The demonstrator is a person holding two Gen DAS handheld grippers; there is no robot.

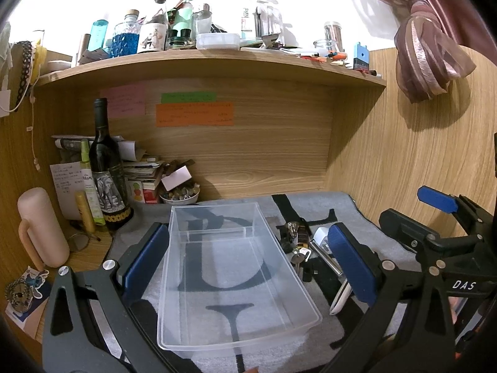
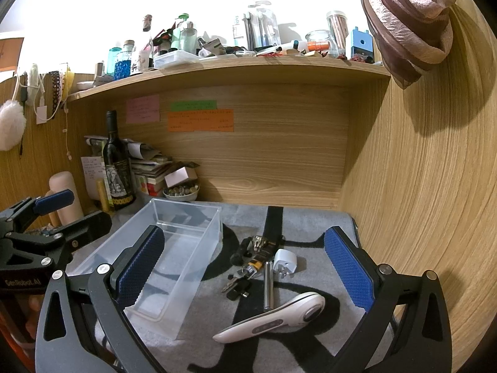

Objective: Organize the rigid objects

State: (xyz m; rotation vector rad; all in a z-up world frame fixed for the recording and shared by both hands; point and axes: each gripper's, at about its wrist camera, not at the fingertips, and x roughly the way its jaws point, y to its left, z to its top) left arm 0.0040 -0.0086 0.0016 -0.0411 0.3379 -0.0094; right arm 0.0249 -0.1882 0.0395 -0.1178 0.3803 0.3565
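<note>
An empty clear plastic box (image 1: 230, 273) stands on the grey mat, between the wide-apart fingers of my open left gripper (image 1: 248, 264), which do not touch it. Right of the box lie a white plug adapter (image 2: 284, 261), a metal cylinder (image 2: 268, 286), a white handheld device (image 2: 279, 314), a bunch of keys (image 2: 239, 276) and a small black item (image 2: 240, 250). My right gripper (image 2: 245, 267) hangs open above this pile and holds nothing. The clear box (image 2: 174, 248) shows partly behind its left finger. The keys (image 1: 299, 253) and adapter (image 1: 321, 236) also appear in the left wrist view.
A wine bottle (image 1: 105, 168), a pink flask (image 1: 40, 227), stacked papers and a bowl of small stones (image 1: 180, 194) crowd the back left corner. Wooden walls (image 2: 419, 186) close the desk at the back and right. A cluttered shelf (image 1: 202, 59) runs overhead.
</note>
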